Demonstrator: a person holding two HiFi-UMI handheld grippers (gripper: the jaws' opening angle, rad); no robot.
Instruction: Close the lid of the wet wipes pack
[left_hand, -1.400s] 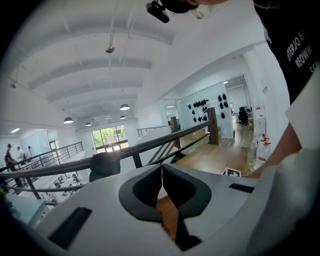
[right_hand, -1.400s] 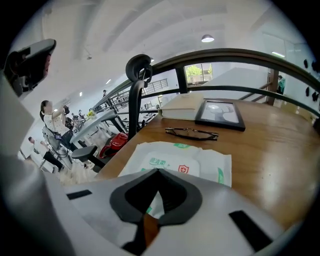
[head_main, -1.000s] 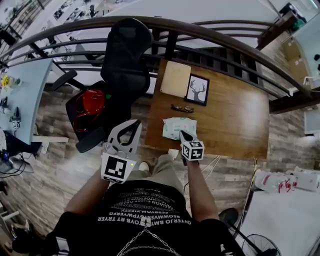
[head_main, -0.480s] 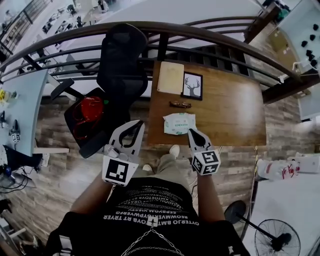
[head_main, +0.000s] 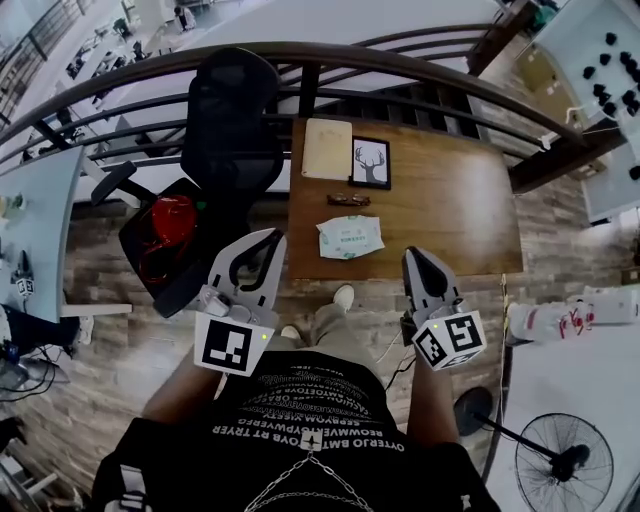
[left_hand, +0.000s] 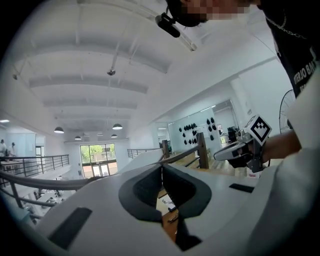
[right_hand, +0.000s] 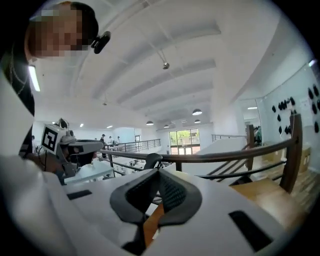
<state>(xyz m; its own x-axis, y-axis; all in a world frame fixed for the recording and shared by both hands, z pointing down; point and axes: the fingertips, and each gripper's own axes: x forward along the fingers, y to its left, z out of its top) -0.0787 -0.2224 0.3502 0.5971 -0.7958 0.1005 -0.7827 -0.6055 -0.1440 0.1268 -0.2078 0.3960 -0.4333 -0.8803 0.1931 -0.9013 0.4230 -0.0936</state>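
Note:
The wet wipes pack (head_main: 350, 237) lies flat on the wooden table (head_main: 450, 220), near its front edge; its lid appears to lie flat, though it is too small to be sure. Both grippers are held up in the air, well above and short of the table. My left gripper (head_main: 272, 237) is shut and empty, its jaw tips meeting in the left gripper view (left_hand: 161, 167). My right gripper (head_main: 413, 254) is also shut with nothing in it, its jaws pressed together in the right gripper view (right_hand: 159, 172). Each gripper shows in the other's view, the right gripper (left_hand: 235, 150) and the left gripper (right_hand: 75, 147).
A cream board (head_main: 327, 148), a framed deer picture (head_main: 370, 163) and a small dark object (head_main: 347, 199) lie farther back on the table. A black office chair (head_main: 230, 120) with a red bag (head_main: 165, 225) stands to the left. A curved railing (head_main: 400, 60) runs behind; a fan (head_main: 560, 465) stands at the lower right.
The right gripper has lifted off the wipes pack, risen towards the camera and drifted right. The left gripper has risen a little. The pack stays on the table.

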